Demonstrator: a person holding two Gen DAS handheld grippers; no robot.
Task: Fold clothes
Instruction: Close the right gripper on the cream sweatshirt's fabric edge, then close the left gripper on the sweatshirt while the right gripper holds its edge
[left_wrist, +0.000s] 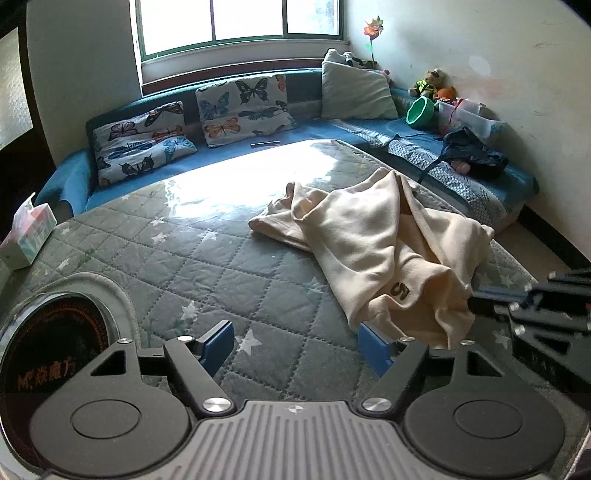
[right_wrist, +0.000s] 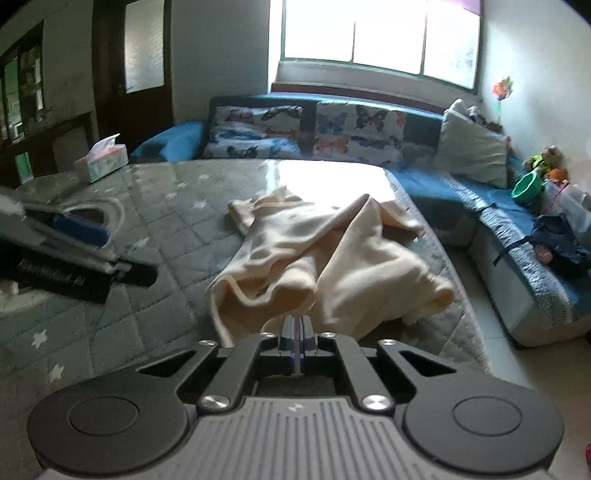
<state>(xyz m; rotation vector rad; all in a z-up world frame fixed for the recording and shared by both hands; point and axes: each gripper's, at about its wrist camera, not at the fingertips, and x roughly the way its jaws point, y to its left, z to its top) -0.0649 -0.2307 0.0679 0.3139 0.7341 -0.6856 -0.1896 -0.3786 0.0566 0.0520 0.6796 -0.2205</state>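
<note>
Cream garment (left_wrist: 380, 243) lying in a bunched heap on the quilted star mat (left_wrist: 177, 258), on the side of the mat nearest the blue couch (left_wrist: 369, 127). Long way of the cloth running from the near mat edge up and away toward the window end. Right gripper (right_wrist: 297, 332) squeezed together on the near hem of that cloth, pads flat against each other with the fabric lifting straight out of them. Left gripper (left_wrist: 297, 345) spread wide apart, holding nothing, just off the cloth's near corner, with one blue pad (left_wrist: 373, 347) about touching the hem. So: right side already has the cloth, left side next closest and probably needing only a small slide over toward the couch side to catch the other corner. In the left wrist view, a dark mark printed on the cloth near the hem, and the right gripper (left_wrist: 532, 306) reaching in from the couch side. In the right wrist view, no mark to see, but a clear look at the pinch itself and at the left gripper (right_wrist: 74, 236), blurry, on the far side from the couch. Tissue box (right_wrist: 101, 158) sitting at the far mat corner, well away from the cloth.
</note>
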